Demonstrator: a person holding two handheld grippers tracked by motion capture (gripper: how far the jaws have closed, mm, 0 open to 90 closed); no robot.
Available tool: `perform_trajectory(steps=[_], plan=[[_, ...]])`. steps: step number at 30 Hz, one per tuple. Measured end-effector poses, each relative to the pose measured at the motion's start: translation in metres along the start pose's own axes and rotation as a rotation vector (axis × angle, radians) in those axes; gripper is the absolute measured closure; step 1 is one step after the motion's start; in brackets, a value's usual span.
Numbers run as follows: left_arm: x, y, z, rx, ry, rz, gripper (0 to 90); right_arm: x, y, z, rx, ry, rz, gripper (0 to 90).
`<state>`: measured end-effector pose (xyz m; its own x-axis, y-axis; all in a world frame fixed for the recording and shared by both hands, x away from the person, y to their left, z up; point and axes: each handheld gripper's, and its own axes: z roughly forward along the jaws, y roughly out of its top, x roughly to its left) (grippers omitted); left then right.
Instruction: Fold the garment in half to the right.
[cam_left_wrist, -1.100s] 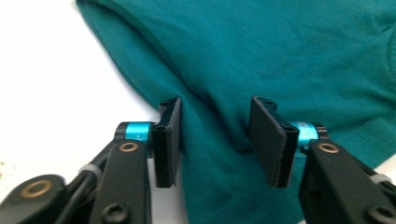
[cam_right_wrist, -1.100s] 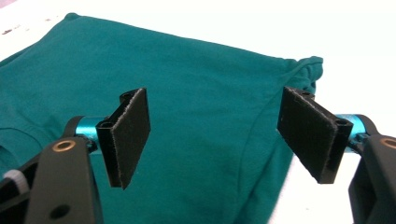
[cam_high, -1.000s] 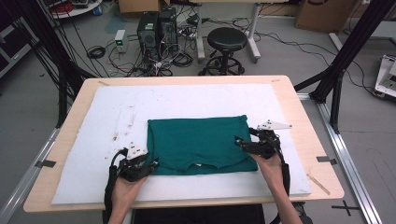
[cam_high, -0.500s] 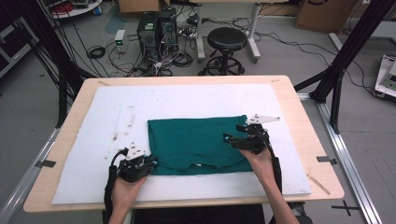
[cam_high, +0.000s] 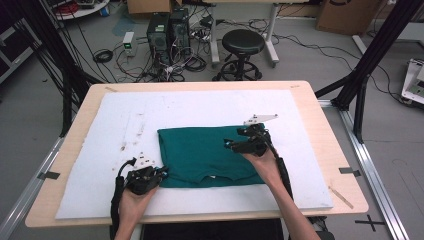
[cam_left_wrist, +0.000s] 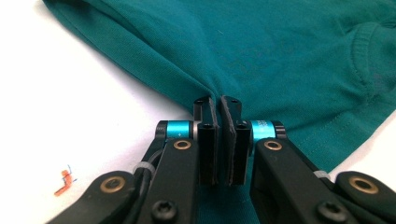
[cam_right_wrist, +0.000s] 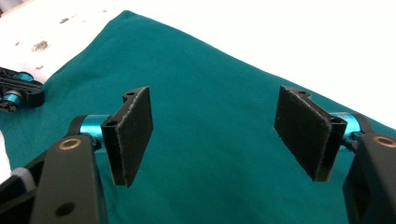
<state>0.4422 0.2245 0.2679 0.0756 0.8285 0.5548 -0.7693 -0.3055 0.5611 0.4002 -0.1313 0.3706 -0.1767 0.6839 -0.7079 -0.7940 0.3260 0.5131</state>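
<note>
While the green shirt (cam_high: 206, 155) already lies folded into a compact rectangle in the middle of the white mat (cam_high: 300, 115), the folding looks only partly done, approx. halfway by my judgement. Its neck opening is at the near edge, and the sleeves seem already tucked in, though I cannot tell the exact no. of layers. The left gripper (cam_left_wrist: 219, 105) has its jaws pressed together on the cloth at the near left corner of the shirt, so this corner is pinched and a small ridge of fabric rises there. The right gripper (cam_right_wrist: 219, 135) hovers over the right part of the shirt w/ jaws spread wide, nothing between them. What is left, I think: the right side must be grasped, then one more fold, e.g. across the middle.
</note>
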Motion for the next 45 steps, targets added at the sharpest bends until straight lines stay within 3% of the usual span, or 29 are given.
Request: perform_trajectory(steps=[4,6,17,25,29,45], plan=[[0.003,0.0,0.0,0.003,-0.016,-0.019,85.2,0.008,0.01,0.013,0.017,0.031,-0.02,30.0],[0.003,0.0,0.0,0.002,-0.017,-0.02,85.2,0.012,0.015,0.02,0.02,0.065,-0.05,37.9],[0.001,0.0,0.0,0.0,-0.009,-0.011,85.2,0.038,0.053,0.069,0.108,0.124,-0.146,35.3],[0.003,0.0,0.0,0.001,-0.017,-0.023,84.9,0.045,0.068,0.106,0.158,0.147,-0.179,37.5],[0.003,0.0,0.0,0.002,-0.017,-0.021,84.8,0.042,0.074,0.123,0.175,0.194,-0.166,35.9],[0.003,0.0,0.0,0.004,-0.018,-0.023,84.7,0.056,0.096,0.157,0.193,0.231,-0.263,38.1]])
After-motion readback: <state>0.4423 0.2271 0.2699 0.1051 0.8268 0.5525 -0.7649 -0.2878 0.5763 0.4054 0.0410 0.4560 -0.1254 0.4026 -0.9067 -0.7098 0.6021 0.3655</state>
